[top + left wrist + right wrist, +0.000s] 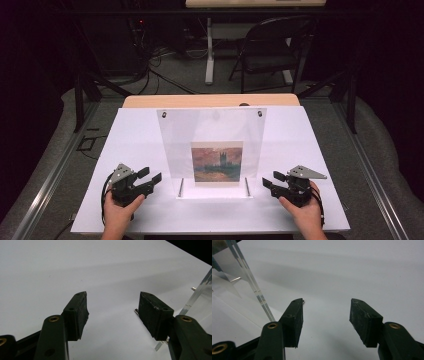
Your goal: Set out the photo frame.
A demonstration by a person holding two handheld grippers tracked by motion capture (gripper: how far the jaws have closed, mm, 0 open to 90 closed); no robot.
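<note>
A clear acrylic picture frame [212,135] stands upright on the white board [135,135], with a small reddish landscape print [217,161] in its lower middle. Two screws hold its top corners, and two metal pins [181,187] jut forward at its foot. My left gripper [152,176] sits low over the board just left of the frame, open, with nothing between its fingers. My right gripper [270,179] mirrors it on the right side, also open and empty. The frame's edge [200,293] appears at the right of the left gripper view, and the frame's edge [249,280] at the left of the right gripper view.
The white board lies on a wooden table [210,100] whose far edge shows behind the frame. Beyond the table stand a black folding chair [272,47] and a desk leg with cables on the floor. Bare board lies to either side of the frame.
</note>
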